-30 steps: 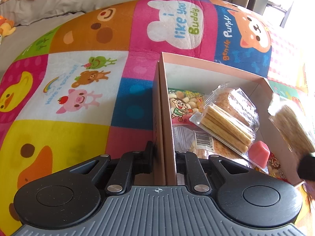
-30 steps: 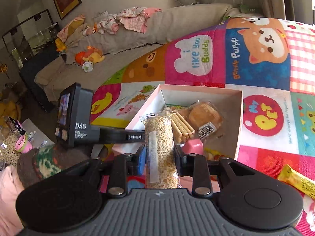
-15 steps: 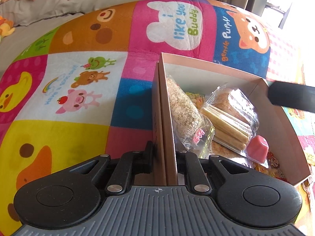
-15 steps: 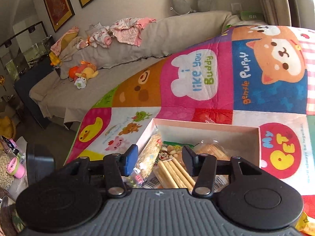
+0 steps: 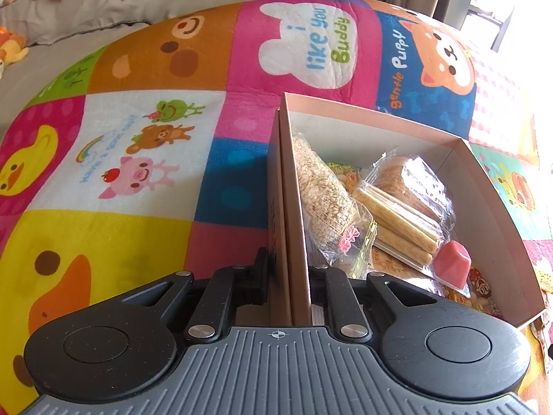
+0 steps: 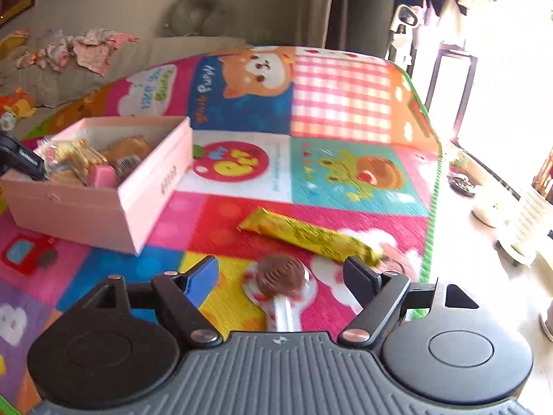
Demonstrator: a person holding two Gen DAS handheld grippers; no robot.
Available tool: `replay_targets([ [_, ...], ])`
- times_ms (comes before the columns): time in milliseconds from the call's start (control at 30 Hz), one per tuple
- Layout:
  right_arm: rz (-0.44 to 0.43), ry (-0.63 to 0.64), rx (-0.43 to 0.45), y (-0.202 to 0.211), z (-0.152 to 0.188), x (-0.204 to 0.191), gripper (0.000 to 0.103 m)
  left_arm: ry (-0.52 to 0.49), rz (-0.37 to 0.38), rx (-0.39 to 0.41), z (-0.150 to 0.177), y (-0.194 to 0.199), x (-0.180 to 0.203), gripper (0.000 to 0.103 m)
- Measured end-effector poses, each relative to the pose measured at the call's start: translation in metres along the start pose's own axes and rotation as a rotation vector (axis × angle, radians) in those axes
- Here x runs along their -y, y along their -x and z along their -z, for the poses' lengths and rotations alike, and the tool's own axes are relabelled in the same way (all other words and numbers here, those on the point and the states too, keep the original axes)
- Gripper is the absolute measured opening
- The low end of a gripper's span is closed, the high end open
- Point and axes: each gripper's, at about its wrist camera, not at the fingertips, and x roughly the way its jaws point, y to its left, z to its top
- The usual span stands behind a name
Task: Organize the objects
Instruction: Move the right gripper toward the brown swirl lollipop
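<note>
My left gripper (image 5: 288,269) is clamped on the near side wall of the pink cardboard box (image 5: 490,186). Inside the box, the puffed-rice packet (image 5: 321,193) lies against that wall, beside the biscuit sticks (image 5: 397,221). My right gripper (image 6: 281,276) is spread wide, empty, over a wrapped chocolate lollipop (image 6: 280,278) on the play mat (image 6: 345,100), right of the box; a yellow snack bar (image 6: 311,235) lies just beyond.

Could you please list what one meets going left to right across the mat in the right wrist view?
Pink box → chocolate lollipop → yellow snack packet.
</note>
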Motion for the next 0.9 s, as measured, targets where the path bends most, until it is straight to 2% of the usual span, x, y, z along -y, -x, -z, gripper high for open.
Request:
replay_targets([
  [100,-0.006,-0.078,-0.042,-0.007,0.018,0.016,0.083,-0.001,-0.008,-0.002,0.0,0.0,0.001,0.015],
  [167,-0.031,-0.119,-0.023,-0.005,0.018,0.022,0.084,-0.01,-0.016,-0.001,0.0,0.0,0.003,0.015],
  [300,-0.075,-0.103,0.002,-0.007,0.013,0.013,0.088,-0.008,-0.02,-0.004,-0.001,0.0,0.003,0.015],
  [367,-0.105,-0.094,-0.008,-0.011,0.01,0.008,0.088,-0.011,-0.026,-0.005,-0.001,0.0,0.004,0.015],
  [467,-0.128,-0.132,-0.027,-0.018,0.007,0.008,0.094,-0.014,-0.035,-0.009,-0.002,0.0,0.006,0.015],
  [567,-0.158,-0.171,-0.056,-0.023,0.008,0.01,0.094,-0.006,-0.034,-0.006,-0.001,0.0,0.005,0.015],
  [600,-0.19,-0.168,-0.05,-0.021,0.009,0.008,0.094,-0.005,-0.032,-0.004,-0.001,0.0,0.005,0.015],
  [700,-0.373,-0.104,-0.062,-0.013,0.013,-0.006,0.098,-0.007,-0.028,-0.004,-0.001,0.0,0.004,0.015],
  [767,-0.445,-0.046,-0.058,-0.007,0.015,-0.02,0.099,-0.005,-0.028,-0.005,-0.001,0.0,0.004,0.015],
  [833,-0.463,-0.022,-0.059,-0.006,0.015,-0.031,0.099,-0.006,-0.028,-0.003,-0.001,0.0,0.004,0.015],
  [900,-0.445,-0.033,-0.07,-0.009,0.013,-0.036,0.1,-0.005,-0.026,0.0,-0.001,0.001,0.004,0.015],
])
